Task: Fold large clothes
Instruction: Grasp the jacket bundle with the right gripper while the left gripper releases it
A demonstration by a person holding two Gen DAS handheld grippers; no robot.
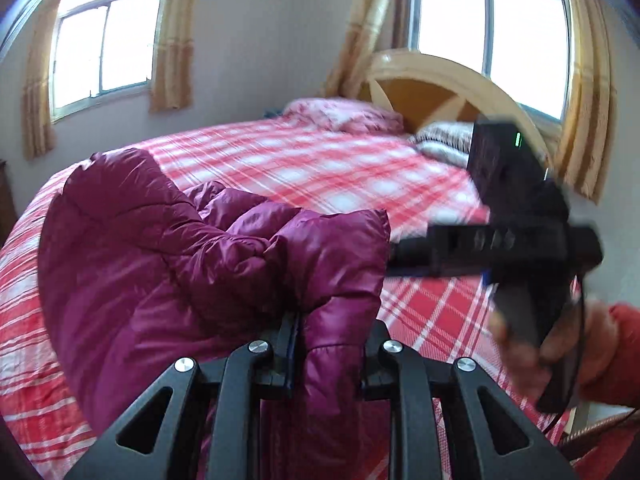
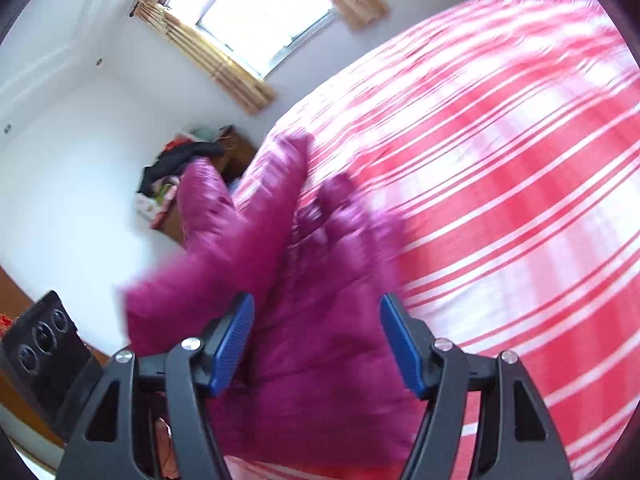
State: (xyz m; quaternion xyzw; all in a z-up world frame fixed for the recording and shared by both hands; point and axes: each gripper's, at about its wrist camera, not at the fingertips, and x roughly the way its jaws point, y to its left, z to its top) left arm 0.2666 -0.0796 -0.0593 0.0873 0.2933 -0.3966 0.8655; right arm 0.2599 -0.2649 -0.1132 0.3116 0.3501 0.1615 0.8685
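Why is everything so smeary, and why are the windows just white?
Right wrist view: the purple puffer jacket and plaid bedspread smear from motion blur. Left wrist view: sharper, though the right gripper blurs. Both views: daylight washes the windows to white, and the fisheye lens curves the walls.

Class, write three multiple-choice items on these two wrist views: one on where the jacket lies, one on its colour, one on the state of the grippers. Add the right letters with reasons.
1. Where is the puffer jacket?
A. on the bed
B. on a chair
C. on the floor

2. What colour is it?
A. navy
B. magenta
C. grey

3. What state are the grippers in?
A. both open
B. both shut
C. left shut on the jacket, right open

Answers:
1 A, it lies on the red-checked bedspread.
2 B, the quilted fabric is magenta.
3 C, the left gripper pinches a fold, while the right gripper has its blue pads apart over the jacket.
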